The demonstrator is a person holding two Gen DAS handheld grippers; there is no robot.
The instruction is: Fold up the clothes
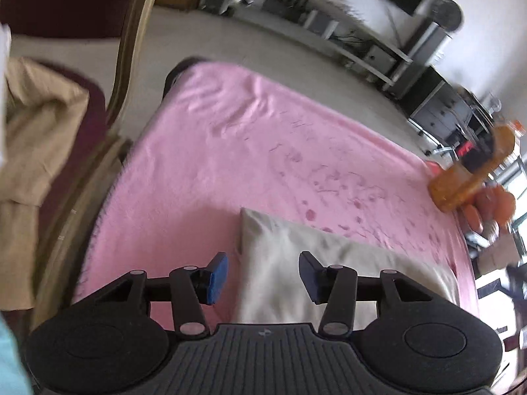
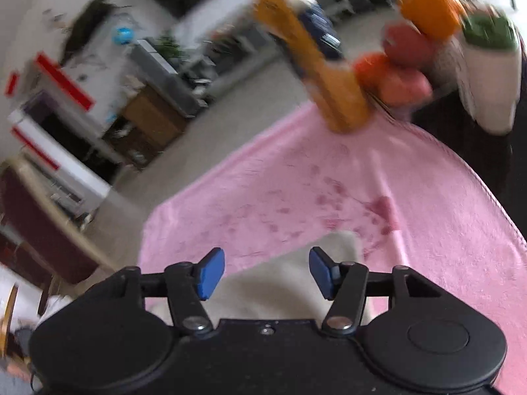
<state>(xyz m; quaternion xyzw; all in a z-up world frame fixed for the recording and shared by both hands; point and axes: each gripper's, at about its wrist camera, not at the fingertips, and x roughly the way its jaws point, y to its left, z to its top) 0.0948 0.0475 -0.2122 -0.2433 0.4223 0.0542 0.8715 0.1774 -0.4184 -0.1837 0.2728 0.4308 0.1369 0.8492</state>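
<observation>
A folded cream-white garment (image 1: 296, 263) lies on a pink blanket (image 1: 230, 151) that covers the table. My left gripper (image 1: 263, 275) is open above the garment's left corner, its blue pads (image 1: 219, 278) apart and empty. In the right wrist view the same garment (image 2: 283, 283) lies under my right gripper (image 2: 266, 271), which is open and empty above it. The pink blanket (image 2: 362, 191) shows red flower prints. Both views are blurred.
An orange bottle (image 1: 471, 171) and several orange and red fruits (image 1: 490, 204) stand at the blanket's far right corner; they also show in the right wrist view (image 2: 316, 65). A white pot with a green plant (image 2: 490, 65) stands nearby. A beige cloth (image 1: 33, 144) hangs over a chair at left.
</observation>
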